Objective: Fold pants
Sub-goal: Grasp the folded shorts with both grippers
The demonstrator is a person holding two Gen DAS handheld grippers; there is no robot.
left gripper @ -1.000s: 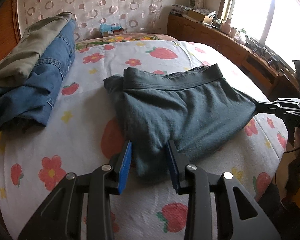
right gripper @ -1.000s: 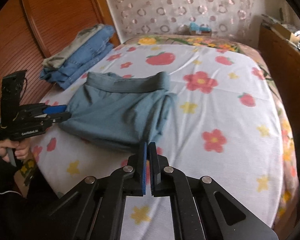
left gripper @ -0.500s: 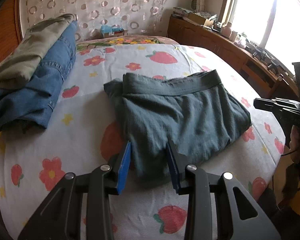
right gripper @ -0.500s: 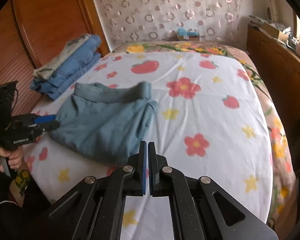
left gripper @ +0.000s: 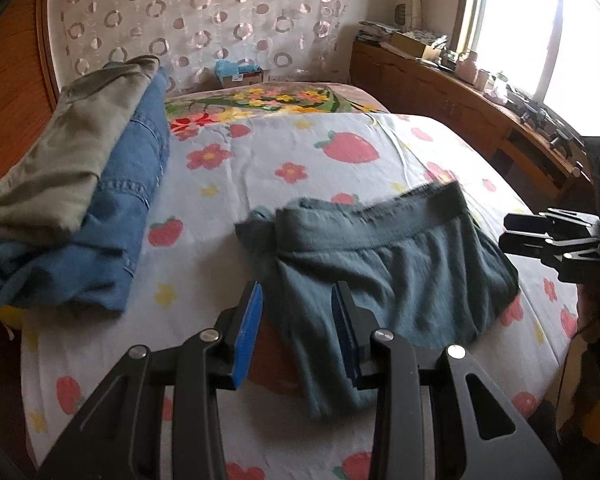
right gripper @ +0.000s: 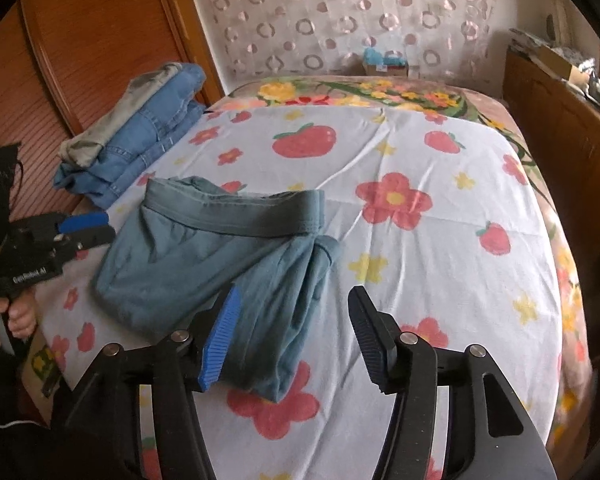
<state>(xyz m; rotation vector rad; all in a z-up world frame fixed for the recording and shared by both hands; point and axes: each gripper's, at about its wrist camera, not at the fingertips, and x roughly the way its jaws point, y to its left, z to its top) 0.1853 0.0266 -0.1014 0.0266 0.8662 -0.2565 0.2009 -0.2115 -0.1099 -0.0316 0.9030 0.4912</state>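
Grey-green pants [right gripper: 204, 264] folded into compact rectangle on strawberry-print bed sheet [right gripper: 420, 280]; left gripper [left gripper: 296, 332] spread, right gripper [right gripper: 292, 332] just opening, both empty; only stacking seemingly left.

left gripper [left gripper: 296, 322]: parted, empty | grey-green pants [left gripper: 384, 276]: folded on floral bedsheet [left gripper: 300, 152]

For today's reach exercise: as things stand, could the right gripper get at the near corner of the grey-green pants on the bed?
Probably yes. The right gripper is open, its jaws having just been opening, and the grey-green pants lie flat just ahead with nothing over them.
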